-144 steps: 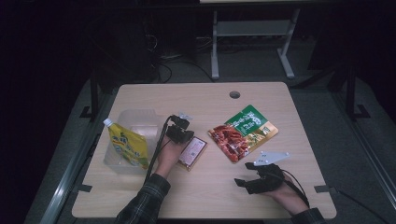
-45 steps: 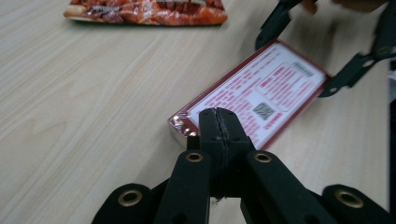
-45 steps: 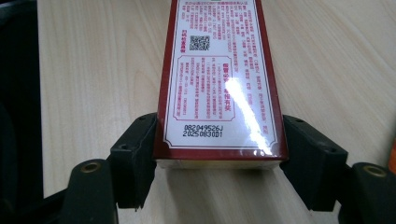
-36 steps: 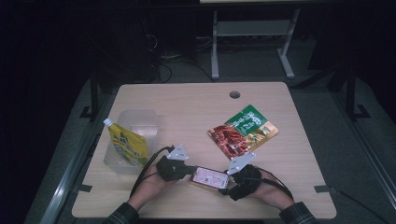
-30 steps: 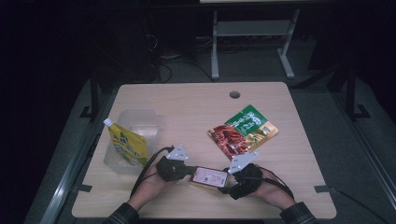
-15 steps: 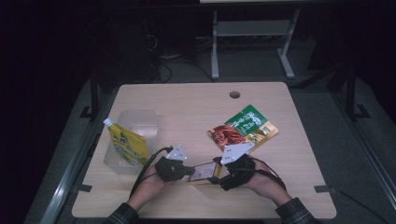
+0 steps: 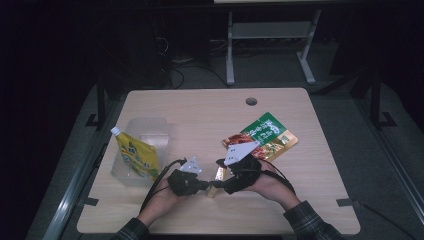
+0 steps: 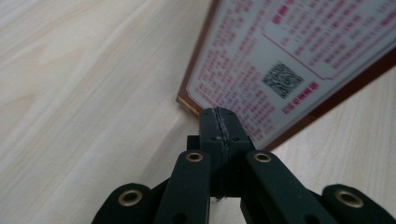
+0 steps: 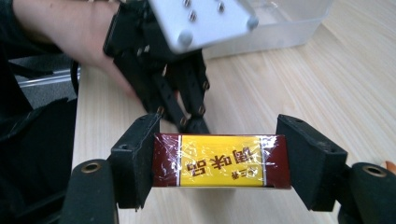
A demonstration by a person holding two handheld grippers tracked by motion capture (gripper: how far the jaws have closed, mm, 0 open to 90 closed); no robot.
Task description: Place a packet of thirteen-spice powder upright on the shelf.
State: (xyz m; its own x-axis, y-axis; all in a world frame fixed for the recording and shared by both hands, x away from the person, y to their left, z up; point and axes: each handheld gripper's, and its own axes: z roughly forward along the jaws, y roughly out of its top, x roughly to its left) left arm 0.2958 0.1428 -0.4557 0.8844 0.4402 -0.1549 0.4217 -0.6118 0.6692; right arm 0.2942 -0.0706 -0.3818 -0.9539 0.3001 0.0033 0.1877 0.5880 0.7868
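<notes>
Box [image 7: 216,178] near table's [image 7: 210,110] front edge, btwn left gripper [image 7: 202,184] & right gripper [image 7: 223,181]. Food pouch [image 7: 267,136] behind at right; bottle [image 7: 135,155] in tub [image 7: 150,131] at left.

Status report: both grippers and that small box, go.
Left gripper shut on box corner. Right gripper straddles box end, contact unclear. Nothing in the way.

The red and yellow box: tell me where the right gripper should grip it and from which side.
Grip the red and yellow box across its short end, one jaw on each maroon edge, coming from the end opposite the left gripper. That end is flat and fits between the right gripper's jaws; the left pinches the far end's edge.
</notes>
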